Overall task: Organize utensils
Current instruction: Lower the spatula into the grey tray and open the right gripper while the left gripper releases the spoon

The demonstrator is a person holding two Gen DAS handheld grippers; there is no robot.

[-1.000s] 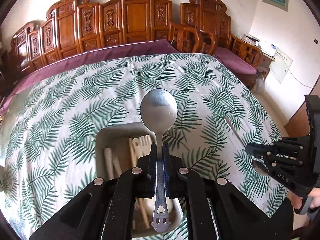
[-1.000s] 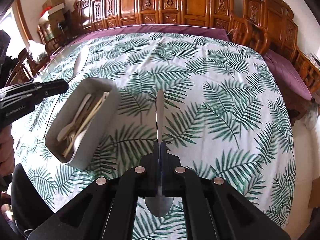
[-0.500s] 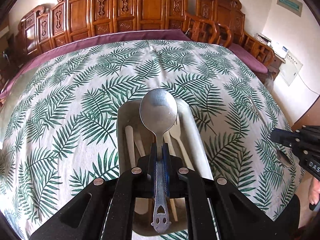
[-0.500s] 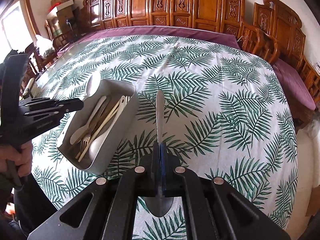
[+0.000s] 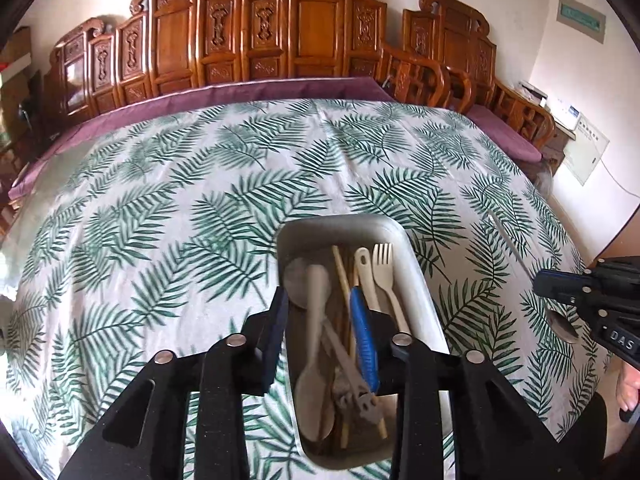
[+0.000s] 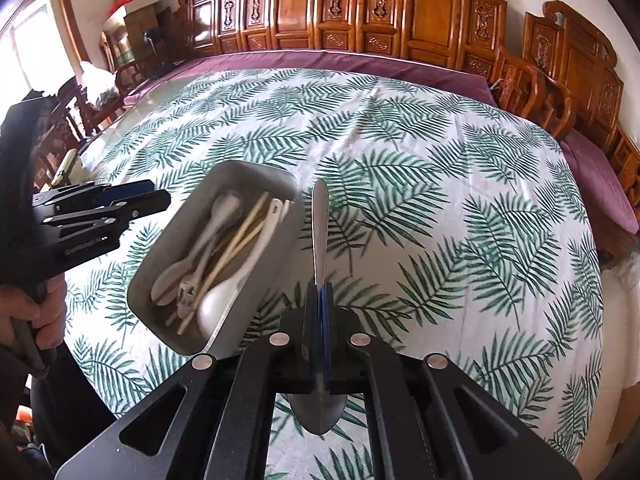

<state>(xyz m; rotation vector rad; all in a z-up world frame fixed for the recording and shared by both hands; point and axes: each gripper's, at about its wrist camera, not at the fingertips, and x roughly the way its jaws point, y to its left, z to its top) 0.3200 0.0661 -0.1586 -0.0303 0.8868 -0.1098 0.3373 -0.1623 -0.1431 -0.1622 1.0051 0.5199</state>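
A grey oblong utensil box [image 5: 420, 280] [image 6: 248, 312] sits on the leaf-print tablecloth. It holds white spoons, a white fork [image 5: 383, 264], bamboo chopsticks and a metal spoon [image 5: 320, 316] lying in it. My left gripper [image 5: 324, 340] is open above the box, empty; it also shows at the left of the right wrist view [image 6: 132, 204]. My right gripper [image 6: 319, 292] is shut on a second metal spoon [image 6: 320, 232], handle pointing forward, bowl toward the camera, to the right of the box. It shows at the right edge of the left wrist view [image 5: 560, 288].
The tablecloth [image 5: 200, 200] covers a large table with a purple cloth under it. Carved wooden chairs [image 5: 312, 32] line the far edge and right side. Boxes and bags [image 6: 100, 80] stand at the far left.
My left gripper has opened and the metal spoon it held now lies in the box. My right gripper has moved slightly closer to the box, still holding its spoon.
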